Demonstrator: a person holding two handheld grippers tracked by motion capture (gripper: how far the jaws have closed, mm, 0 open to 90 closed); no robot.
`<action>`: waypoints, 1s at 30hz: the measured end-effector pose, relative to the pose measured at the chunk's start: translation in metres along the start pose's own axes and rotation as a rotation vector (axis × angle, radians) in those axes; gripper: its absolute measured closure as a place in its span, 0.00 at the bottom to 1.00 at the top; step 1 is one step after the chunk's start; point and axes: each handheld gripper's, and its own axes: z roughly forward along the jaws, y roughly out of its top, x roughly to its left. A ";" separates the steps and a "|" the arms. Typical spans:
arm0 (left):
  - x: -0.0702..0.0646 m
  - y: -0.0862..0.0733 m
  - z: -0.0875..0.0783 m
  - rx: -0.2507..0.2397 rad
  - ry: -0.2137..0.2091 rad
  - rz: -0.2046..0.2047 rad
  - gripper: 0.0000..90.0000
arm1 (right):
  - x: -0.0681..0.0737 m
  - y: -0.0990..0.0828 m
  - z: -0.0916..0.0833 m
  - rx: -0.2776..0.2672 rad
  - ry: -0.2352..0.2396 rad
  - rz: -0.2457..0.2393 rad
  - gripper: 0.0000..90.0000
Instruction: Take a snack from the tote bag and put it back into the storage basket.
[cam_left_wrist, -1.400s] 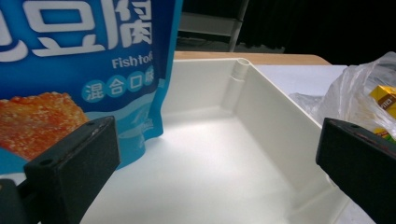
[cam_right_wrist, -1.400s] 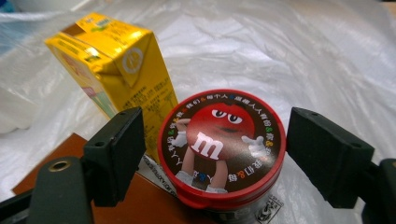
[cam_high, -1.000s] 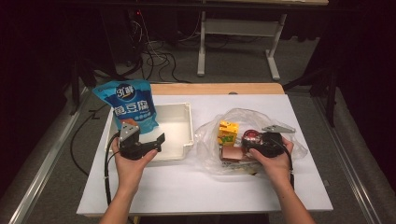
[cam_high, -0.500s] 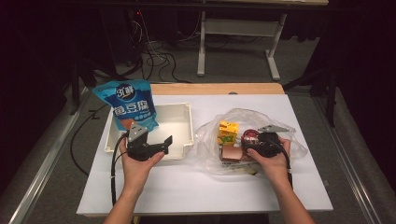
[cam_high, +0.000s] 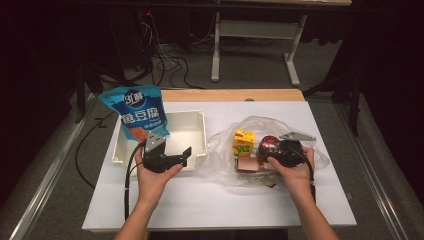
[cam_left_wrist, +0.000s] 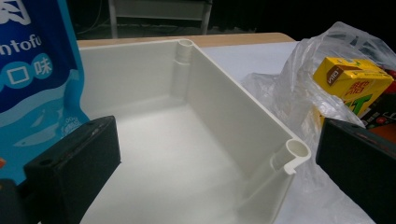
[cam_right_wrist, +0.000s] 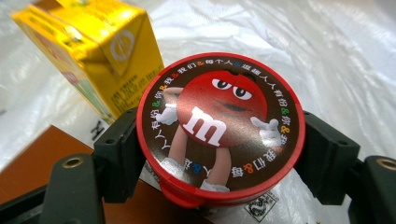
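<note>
A round red candy tin (cam_right_wrist: 224, 116) with a cartoon lid sits clamped between the jaws of my right gripper (cam_right_wrist: 222, 161), which is shut on it. From above, the tin (cam_high: 267, 144) and right gripper (cam_high: 272, 151) are over a clear plastic bag (cam_high: 235, 131), beside a yellow juice carton (cam_high: 244, 142) and a brown box (cam_high: 251, 165). My left gripper (cam_high: 182, 156) is open at the front right corner of the white bin (cam_high: 200, 122). Its jaws stand wide apart, with nothing between them, over the bin's wall (cam_left_wrist: 233, 112). A blue tofu snack bag (cam_high: 136, 111) leans in the bin's left side.
The bin, bag and goods lie on a white table sheet (cam_high: 210, 205) with a wooden strip at its far edge (cam_high: 230, 95). Beyond the table are cables and a desk frame (cam_high: 252, 50) on the floor. The left gripper view takes in the snack bag (cam_left_wrist: 32, 70) and carton (cam_left_wrist: 350, 79).
My left gripper has moved a little to the right along the bin's front, toward its right corner. The right gripper has stayed shut on the tin.
</note>
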 end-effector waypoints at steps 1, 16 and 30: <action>-0.001 0.000 0.001 0.003 -0.002 0.004 0.00 | 0.000 0.001 -0.002 -0.002 0.001 -0.003 0.29; -0.036 0.007 0.014 0.012 -0.069 0.049 0.00 | 0.003 0.020 -0.028 -0.058 0.022 -0.010 0.29; -0.079 0.007 0.033 0.035 -0.133 0.135 0.00 | 0.016 0.034 -0.048 -0.095 0.057 -0.018 0.29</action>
